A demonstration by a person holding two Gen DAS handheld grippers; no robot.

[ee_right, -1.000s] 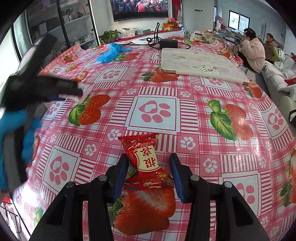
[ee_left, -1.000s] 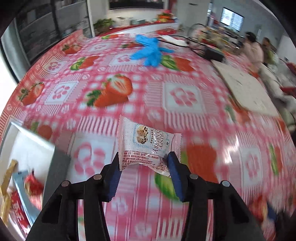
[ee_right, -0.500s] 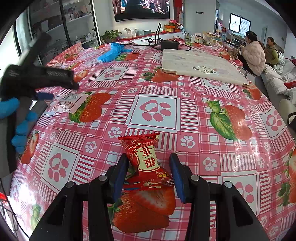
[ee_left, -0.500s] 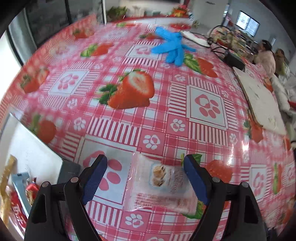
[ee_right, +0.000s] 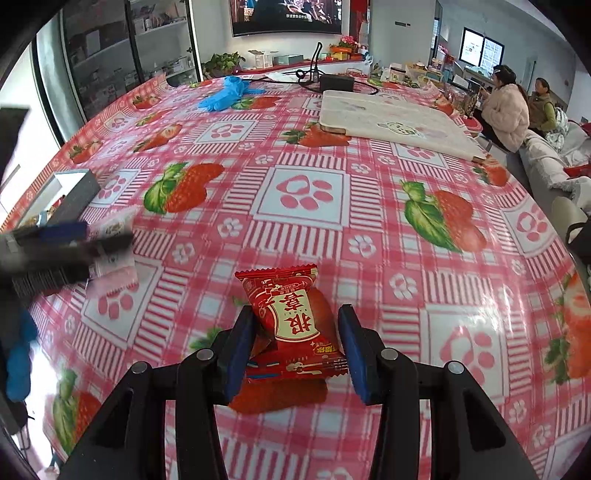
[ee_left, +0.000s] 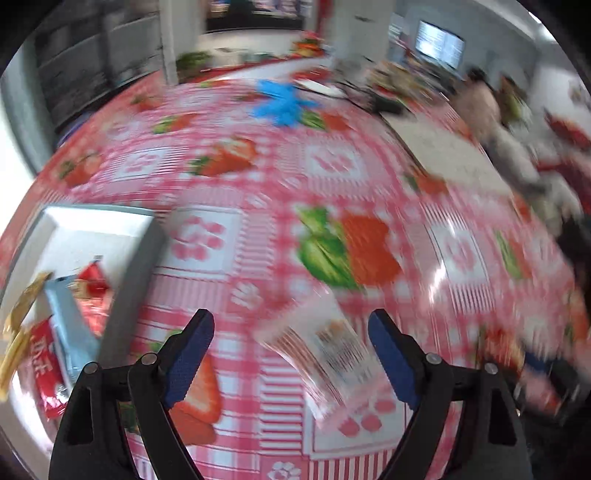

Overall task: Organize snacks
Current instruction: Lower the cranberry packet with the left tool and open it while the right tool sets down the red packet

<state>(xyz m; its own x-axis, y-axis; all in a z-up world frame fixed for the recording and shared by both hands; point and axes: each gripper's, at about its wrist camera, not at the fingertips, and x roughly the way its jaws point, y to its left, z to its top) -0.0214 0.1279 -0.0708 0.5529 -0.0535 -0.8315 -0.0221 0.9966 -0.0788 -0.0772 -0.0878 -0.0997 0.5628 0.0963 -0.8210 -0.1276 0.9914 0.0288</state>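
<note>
In the right wrist view, the right gripper (ee_right: pixel 295 343) sits nearest, its blue pads (ee_right: pixel 236 354) clamped on a red snack pack (ee_right: pixel 291 325). The pack stands tilted between the pads, its crimped top edge pointing away, held just above the tablecloth (ee_right: pixel 306 195) with its shadow under it.

In the left wrist view, the left gripper (ee_left: pixel 291 354) has its jaws wide apart and opening. A white snack pack (ee_left: pixel 325 350) lies flat on the tablecloth (ee_left: pixel 332 166) between the fingers, nearer the right one; neither pad touches it. That view is blurred, so the print on the pack cannot be read.

To the near left there is a white tray (ee_left: pixel 92 225) with a grey outer wall. Inside it lie several snacks: red packs (ee_left: pixel 44 369), a pale blue one (ee_left: pixel 70 332) and gold wrappers (ee_left: pixel 22 314).

Seen from the right wrist, the left gripper (ee_right: pixel 74 240) is a dark blur at the left edge, over the white snack pack (ee_right: pixel 114 243), with the tray (ee_right: pixel 74 184) just beyond it.

Farther out on the red strawberry-print cloth lies a cream mat (ee_right: pixel 395 122) to the right, and blue gloves (ee_right: pixel 225 96) to the left. Beyond the mat stands a black box (ee_right: pixel 336 83) with cables. At the far right two people (ee_right: pixel 506 107) sit beside the table. A screen (ee_right: pixel 286 16) hangs on the far wall.
</note>
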